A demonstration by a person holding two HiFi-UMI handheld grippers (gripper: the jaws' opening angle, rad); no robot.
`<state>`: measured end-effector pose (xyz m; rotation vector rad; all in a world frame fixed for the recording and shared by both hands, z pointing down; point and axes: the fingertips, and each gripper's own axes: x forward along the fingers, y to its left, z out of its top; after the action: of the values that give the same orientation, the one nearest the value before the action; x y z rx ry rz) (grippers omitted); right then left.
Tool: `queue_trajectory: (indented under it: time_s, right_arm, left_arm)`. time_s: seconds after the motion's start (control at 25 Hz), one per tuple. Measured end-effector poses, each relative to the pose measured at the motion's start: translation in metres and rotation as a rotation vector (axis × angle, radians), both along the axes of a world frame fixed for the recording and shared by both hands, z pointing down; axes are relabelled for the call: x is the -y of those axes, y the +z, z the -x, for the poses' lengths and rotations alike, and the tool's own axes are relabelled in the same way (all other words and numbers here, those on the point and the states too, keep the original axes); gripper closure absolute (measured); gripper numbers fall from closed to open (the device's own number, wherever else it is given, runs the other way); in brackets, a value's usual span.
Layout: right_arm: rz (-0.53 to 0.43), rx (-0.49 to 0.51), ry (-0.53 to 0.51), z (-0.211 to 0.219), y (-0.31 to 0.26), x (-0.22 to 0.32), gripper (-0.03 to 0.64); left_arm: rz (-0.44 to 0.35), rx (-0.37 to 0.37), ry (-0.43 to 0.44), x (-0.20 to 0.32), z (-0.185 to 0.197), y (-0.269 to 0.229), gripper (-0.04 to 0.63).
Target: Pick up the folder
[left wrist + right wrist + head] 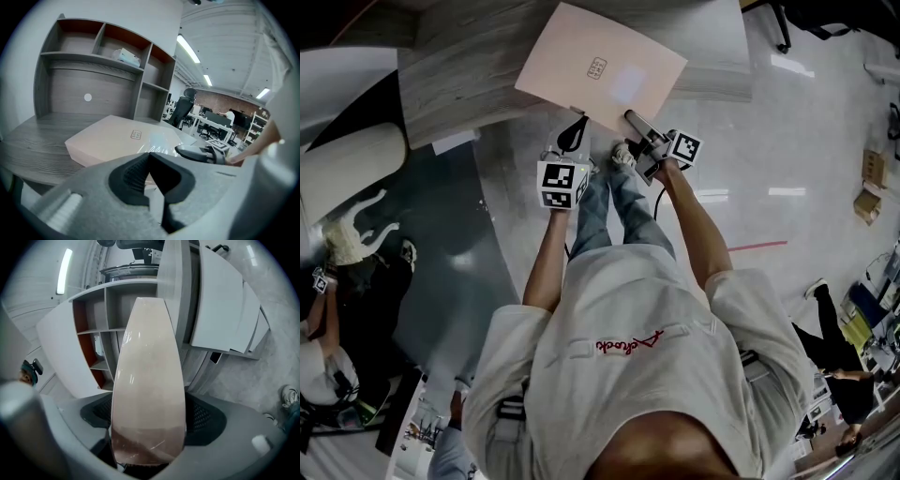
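The pale pink folder [600, 70] lies flat on the grey wooden desk [459, 84], its near corner jutting past the desk's edge. My right gripper [630, 117] points level at that near edge. In the right gripper view the folder [147, 380] stands edge-on between the wide-spread jaws of the right gripper [152, 414], and I see no pad pressing on it. My left gripper [575, 129] hovers just left of it, short of the folder's edge, its dark pads [136, 176] closed together on nothing. From the left gripper view the folder [122, 138] lies ahead.
A grey shelf unit [103, 70] rises behind the desk, with a tissue pack [125, 56] on one shelf. The person's legs and shoes [623, 155] stand below the desk edge on a pale floor. Other people stand at the left [337, 281] and right [839, 347].
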<state>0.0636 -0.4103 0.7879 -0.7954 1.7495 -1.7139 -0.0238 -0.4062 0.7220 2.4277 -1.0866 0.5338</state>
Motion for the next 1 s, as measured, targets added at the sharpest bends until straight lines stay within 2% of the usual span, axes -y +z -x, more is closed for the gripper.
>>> queue_trajectory:
  time_s: [0.16,0.28,0.6,1.0]
  right_arm:
    - [-0.008,0.025,-0.042,0.012,-0.004,0.006,0.22]
    - [-0.011,0.037,-0.063,0.018,-0.005,0.006,0.281]
    - [-0.028,0.025,-0.05,0.016,-0.008,0.004,0.324]
    - [-0.051,-0.007,-0.038,0.018,-0.027,-0.001,0.33]
  left_arm:
    - [0.001,0.001,-0.007,0.002,0.004,-0.002,0.595]
    - [0.004,0.002,-0.012,0.003,0.005,-0.001,0.595]
    - [0.008,0.007,-0.022,0.001,0.011,0.001,0.595]
    - [-0.018,0.001,-0.036,0.006,0.016,-0.013,0.595]
